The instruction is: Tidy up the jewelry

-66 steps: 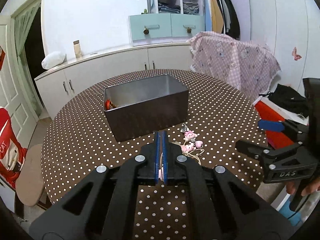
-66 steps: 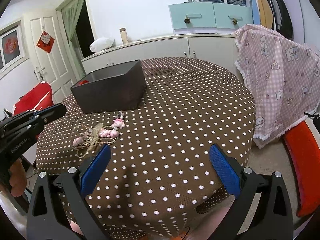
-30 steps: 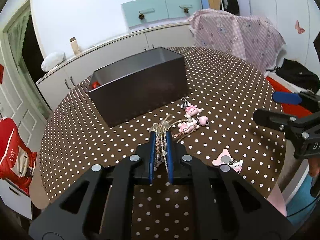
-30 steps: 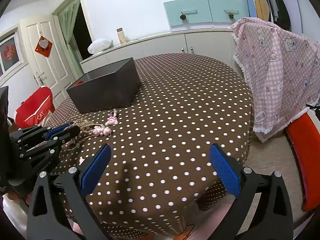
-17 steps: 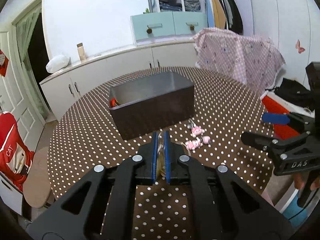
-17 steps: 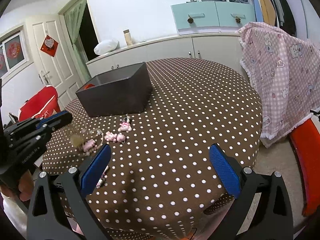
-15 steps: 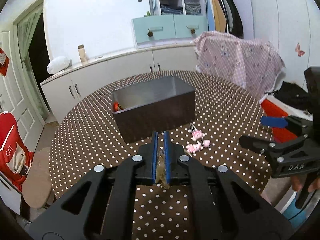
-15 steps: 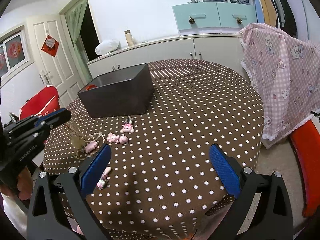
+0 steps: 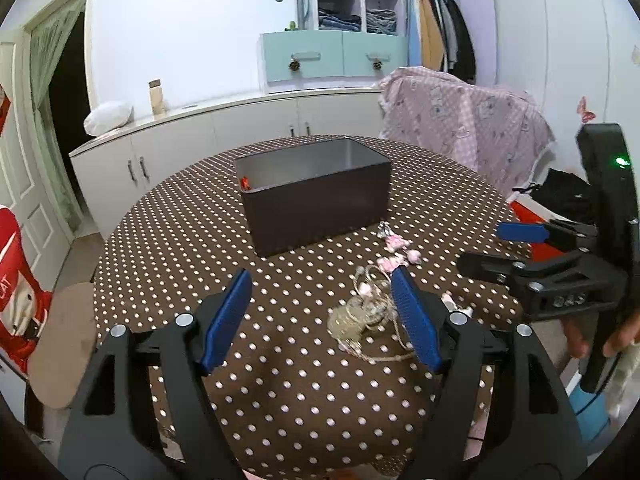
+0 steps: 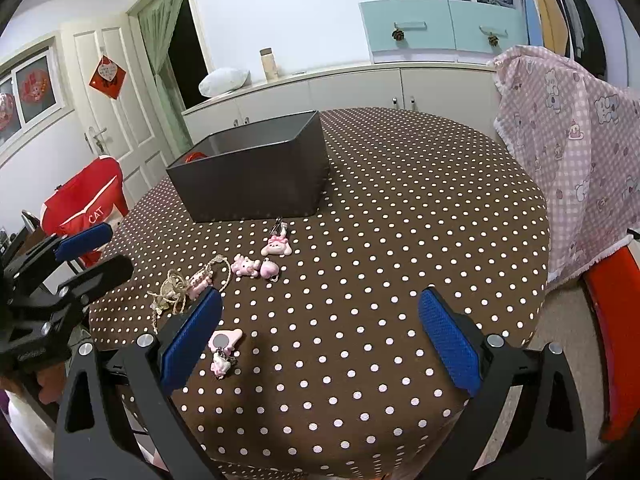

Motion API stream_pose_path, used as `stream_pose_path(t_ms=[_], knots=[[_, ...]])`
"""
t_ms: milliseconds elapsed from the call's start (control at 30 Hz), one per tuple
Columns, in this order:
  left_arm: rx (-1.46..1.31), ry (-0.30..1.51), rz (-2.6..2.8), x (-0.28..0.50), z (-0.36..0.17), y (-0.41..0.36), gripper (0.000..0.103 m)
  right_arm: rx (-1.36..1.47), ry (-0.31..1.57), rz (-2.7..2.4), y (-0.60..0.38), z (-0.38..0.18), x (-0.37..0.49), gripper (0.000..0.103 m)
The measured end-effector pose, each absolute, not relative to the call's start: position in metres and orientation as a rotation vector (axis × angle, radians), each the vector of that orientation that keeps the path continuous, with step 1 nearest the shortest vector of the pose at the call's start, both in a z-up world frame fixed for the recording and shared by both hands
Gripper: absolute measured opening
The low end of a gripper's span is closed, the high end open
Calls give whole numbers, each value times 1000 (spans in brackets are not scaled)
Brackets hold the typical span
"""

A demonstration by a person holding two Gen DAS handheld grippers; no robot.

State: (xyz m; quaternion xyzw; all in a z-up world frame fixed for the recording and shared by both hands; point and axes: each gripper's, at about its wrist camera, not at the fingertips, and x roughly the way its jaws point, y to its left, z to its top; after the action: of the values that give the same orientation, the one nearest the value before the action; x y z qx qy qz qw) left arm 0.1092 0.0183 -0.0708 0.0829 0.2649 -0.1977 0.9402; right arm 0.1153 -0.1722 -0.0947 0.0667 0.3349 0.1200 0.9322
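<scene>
The left gripper (image 9: 322,318) has its jaws spread wide and holds nothing — the tangled necklace (image 9: 366,314) lies on the dotted worktop (image 9: 280,392) between its blue pads, nearer the right one. The right gripper (image 10: 320,340) also stands wide open and empty, above the worktop edge. Pink charms (image 10: 256,266) lie scattered beyond the necklace, and behind them sits the dark box (image 10: 252,172) — something red shows inside.

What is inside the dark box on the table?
Inside the dark box, only a red item shows at its left end. The near wall hides the floor, so other contents cannot be seen.
</scene>
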Motion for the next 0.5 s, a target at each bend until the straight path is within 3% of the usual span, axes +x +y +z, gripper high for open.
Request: stream_pose_path(t_ms=[233,333,367,500], knots=[[240,615,-445,113,-95,-1,69,136,694,247,-172,-97,113,95],[217,671,-449,124,-103,-2,52,143,701,232,-175,-99,113,95],[210,689,-442,127,-105,-1,34,146,701,228,-176,-100,113,95],[149,703,-446,135,-105,6,25,149,701,222,-181,-100,111,95]])
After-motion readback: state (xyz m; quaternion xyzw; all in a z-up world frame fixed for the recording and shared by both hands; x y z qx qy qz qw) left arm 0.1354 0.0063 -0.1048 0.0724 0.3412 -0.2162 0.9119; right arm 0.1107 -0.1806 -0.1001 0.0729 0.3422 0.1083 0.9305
